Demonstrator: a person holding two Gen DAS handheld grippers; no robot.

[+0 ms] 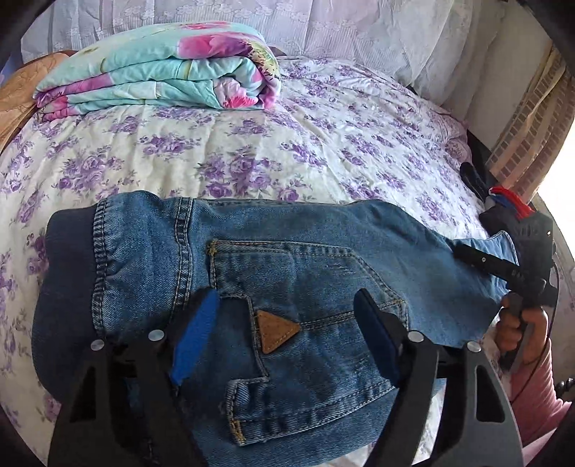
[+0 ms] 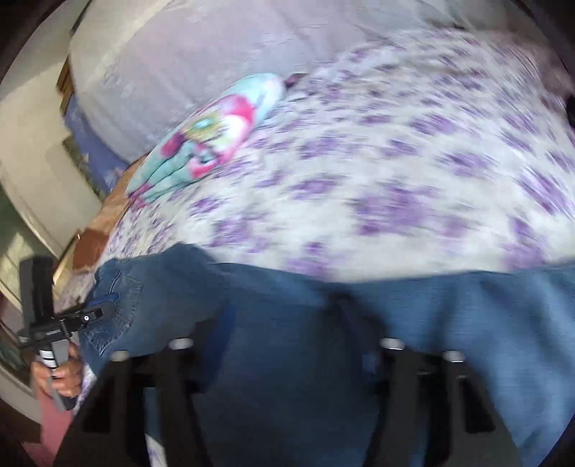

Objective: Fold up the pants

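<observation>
Blue jeans (image 1: pixel 305 230) lie folded across the near side of the bed, back pocket and tan triangle patch (image 1: pixel 276 332) facing up. My left gripper (image 1: pixel 284 336) hangs open just above that pocket, a blue pad (image 1: pixel 196 334) on each side of the patch and nothing pinched. At the jeans' right end sits my right gripper (image 1: pixel 470 257), its dark fingers lying on the denim. The right wrist view is blurred: my right gripper (image 2: pixel 284 334) shows its jaws apart over the jeans (image 2: pixel 287 388). At that view's left edge, the left gripper (image 2: pixel 77 318) is by the pocket.
A purple-flowered bedspread (image 1: pixel 251 143) covers the bed. A folded turquoise and pink quilt (image 1: pixel 161 72) lies at the back left, with lace-covered pillows (image 1: pixel 359 25) behind. A hand (image 1: pixel 521 323) in a pink sleeve holds the right gripper at the bed's right edge.
</observation>
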